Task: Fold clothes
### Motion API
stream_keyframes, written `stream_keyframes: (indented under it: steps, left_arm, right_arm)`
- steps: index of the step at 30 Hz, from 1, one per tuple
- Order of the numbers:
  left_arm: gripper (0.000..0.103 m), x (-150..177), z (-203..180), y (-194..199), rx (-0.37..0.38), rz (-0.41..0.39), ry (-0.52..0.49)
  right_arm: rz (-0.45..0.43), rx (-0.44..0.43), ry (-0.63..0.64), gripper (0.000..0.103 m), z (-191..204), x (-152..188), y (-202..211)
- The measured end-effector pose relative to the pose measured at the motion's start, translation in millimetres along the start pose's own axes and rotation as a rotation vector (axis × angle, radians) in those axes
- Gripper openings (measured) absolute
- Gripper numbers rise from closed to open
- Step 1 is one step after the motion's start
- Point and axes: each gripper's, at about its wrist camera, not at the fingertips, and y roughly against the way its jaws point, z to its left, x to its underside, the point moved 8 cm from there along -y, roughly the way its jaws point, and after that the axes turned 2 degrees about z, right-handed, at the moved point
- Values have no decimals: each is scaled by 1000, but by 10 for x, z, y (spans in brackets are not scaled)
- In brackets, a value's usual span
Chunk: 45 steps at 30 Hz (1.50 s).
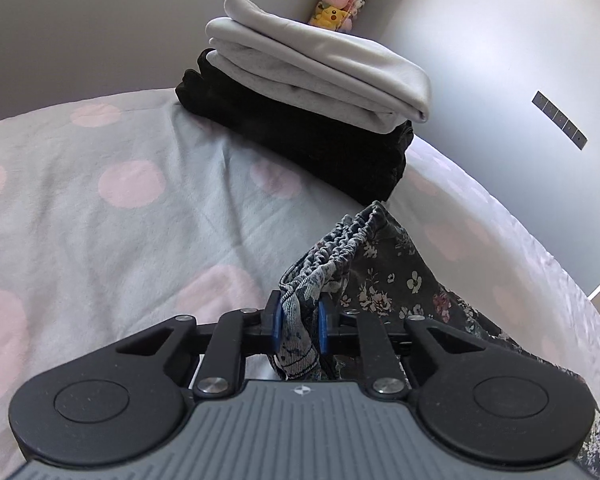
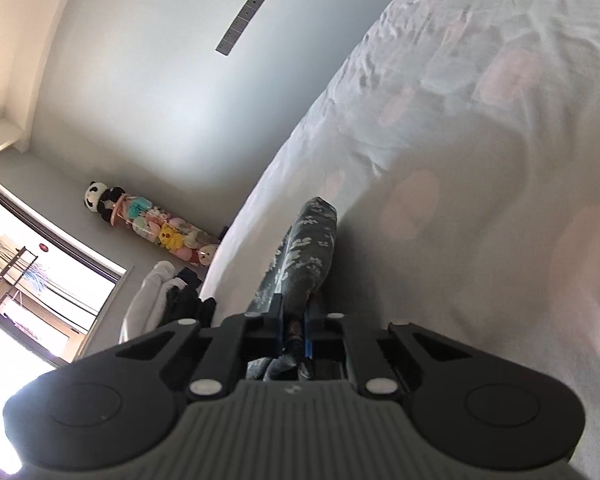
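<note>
A dark grey floral-print fabric garment (image 1: 384,276) with a gathered, elasticated waistband is seen lying at the near right of the bed, its small pale flowers scattered over soft, thin cloth. The bunched waistband is clenched between the blue pads of the left hand-held gripper (image 1: 299,320), and the fabric is drawn up into ruched folds there. In the right wrist view, another part of the same floral garment (image 2: 300,256) is pinched by the right hand-held gripper (image 2: 295,326), whose jaws are nearly closed on a narrow rolled strip of it. The bed is covered by a pale blue bedspread with large pink dots (image 1: 112,200), lightly creased and matte. Farther back on it, folded light grey clothes (image 1: 316,76) are stacked on a folded black garment (image 1: 320,148), well apart from the floral piece. A wide stretch of bedspread is left open to the left, while the bed's curved edge runs close on the right.
</note>
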Motion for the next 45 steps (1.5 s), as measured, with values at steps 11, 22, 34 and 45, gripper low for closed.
stream_keyframes:
  steps: [11, 22, 34, 45]
  left_arm:
    - [19, 705, -195, 863, 4, 157, -25]
    - [20, 1275, -209, 1213, -69, 240, -146]
    - [54, 1347, 60, 1110, -129, 317, -57]
    - [65, 908, -135, 1463, -18, 37, -57]
  right_arm:
    - [-42, 159, -42, 10, -62, -50, 1364]
    - [-28, 351, 31, 11, -181, 83, 2035]
    - [83, 662, 111, 36, -429, 245, 1934]
    - [-88, 451, 279, 49, 85, 179, 2034]
